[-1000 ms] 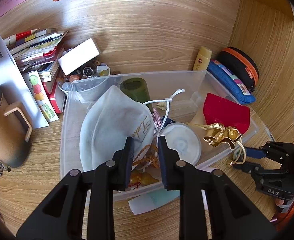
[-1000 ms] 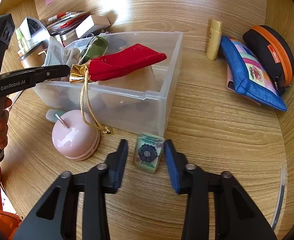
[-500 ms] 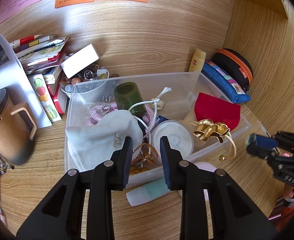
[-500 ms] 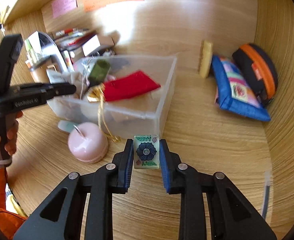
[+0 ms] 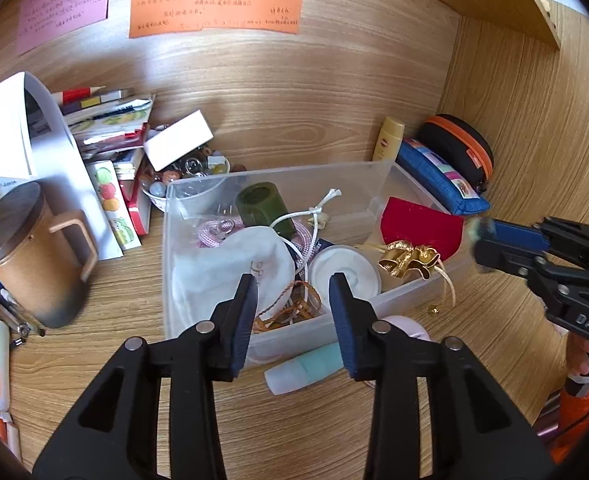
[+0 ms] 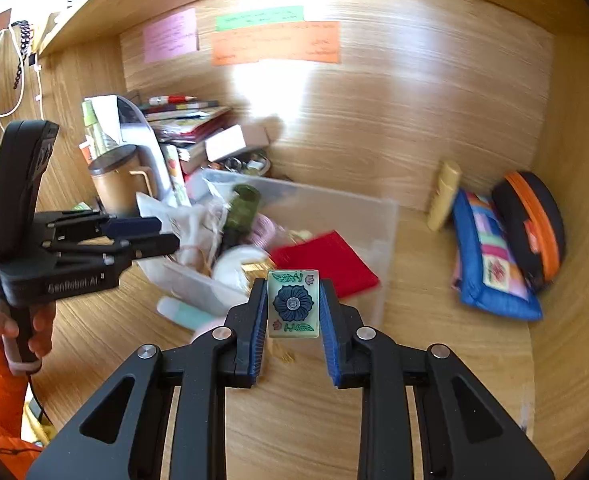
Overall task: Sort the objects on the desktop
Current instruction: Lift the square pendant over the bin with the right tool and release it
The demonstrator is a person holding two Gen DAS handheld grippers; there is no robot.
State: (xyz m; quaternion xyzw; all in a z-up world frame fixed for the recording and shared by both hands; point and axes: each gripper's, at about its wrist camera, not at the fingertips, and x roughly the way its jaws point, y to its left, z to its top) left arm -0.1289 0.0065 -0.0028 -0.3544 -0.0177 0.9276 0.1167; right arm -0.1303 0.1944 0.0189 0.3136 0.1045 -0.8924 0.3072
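My right gripper (image 6: 293,285) is shut on a small green tile with a blue flower (image 6: 293,303) and holds it in the air in front of the clear plastic bin (image 6: 386,240). My left gripper (image 5: 292,280) hovers over the near side of the bin (image 5: 278,172); its jaws are opening and nothing is between them. Inside the bin lie a white cloth pouch (image 5: 230,264), a green bottle (image 5: 260,204), a round white lid (image 5: 344,268) and a red pouch (image 5: 418,228) with a gold bow (image 5: 408,258). The right gripper (image 5: 478,236) shows blurred at the right edge of the left wrist view.
A mint tube (image 5: 306,366) and a pink round case (image 5: 406,326) lie in front of the bin. At the left stand a brown lidded mug (image 5: 26,256) and stacked books (image 5: 106,120). A yellow bottle (image 5: 388,140), blue pouch (image 5: 438,176) and black-orange case (image 5: 458,148) fill the right corner.
The left gripper let the white pouch drop into the bin, pulled back and up, and its jaws spread. The right gripper shut on the flower tile and lifted it off the desk.
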